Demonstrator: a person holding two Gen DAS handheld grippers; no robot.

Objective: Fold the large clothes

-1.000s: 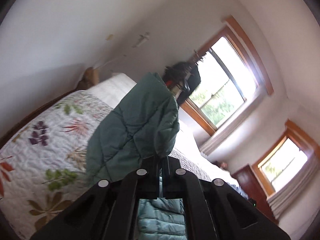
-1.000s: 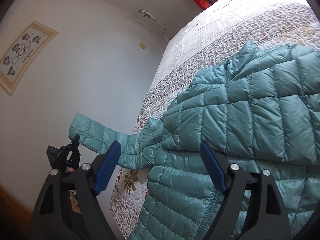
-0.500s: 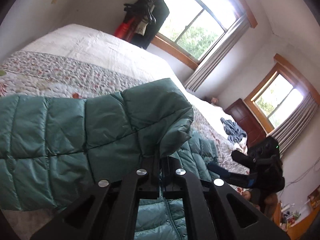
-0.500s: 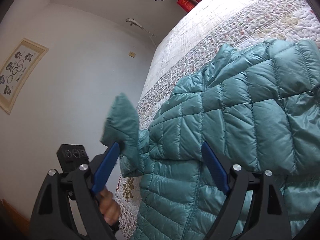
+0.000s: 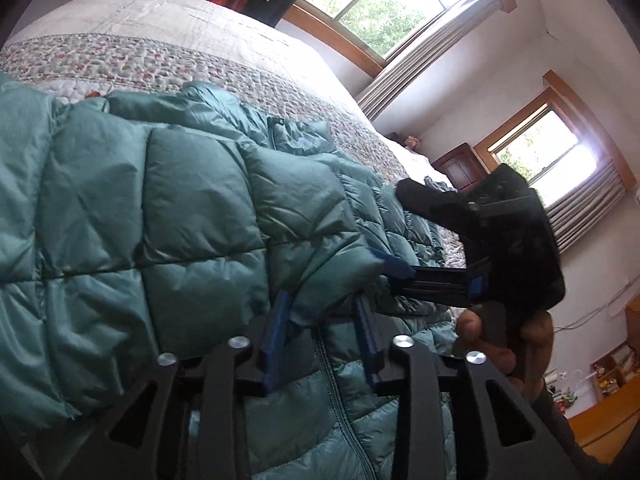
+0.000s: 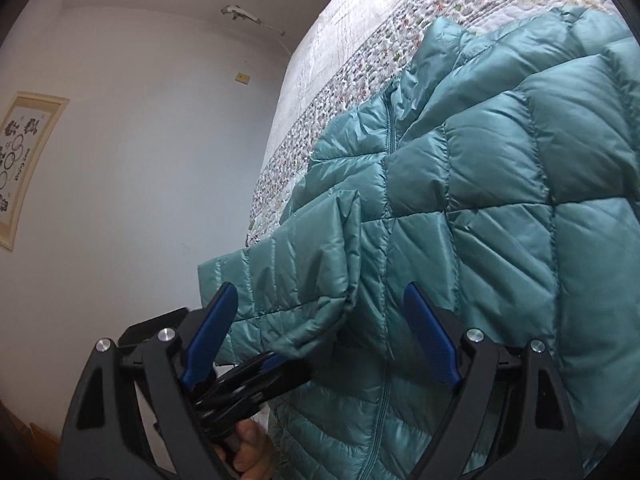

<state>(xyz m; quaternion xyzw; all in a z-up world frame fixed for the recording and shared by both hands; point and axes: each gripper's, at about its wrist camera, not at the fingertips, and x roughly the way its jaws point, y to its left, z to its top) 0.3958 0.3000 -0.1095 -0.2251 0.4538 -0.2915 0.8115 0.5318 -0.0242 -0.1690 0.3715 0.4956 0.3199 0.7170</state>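
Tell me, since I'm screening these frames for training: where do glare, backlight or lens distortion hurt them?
Left wrist view: both windows blow out to white, backlighting the right gripper into a near silhouette; the puffer jacket stays readable. Right wrist view: even, soft light, sheen only on the jacket. Both views: fisheye bending curves the bed quilt edges, with dark vignetted corners.

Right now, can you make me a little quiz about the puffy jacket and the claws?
1. True or false: the right claw is shut tight.
2. What is the jacket lying on? A) a quilted bed B) the floor C) a chair
3. Fill in: the sleeve is laid across the jacket's zippered ____.

Key: 1 false (its jaws are wide apart); 2 A; 3 front.
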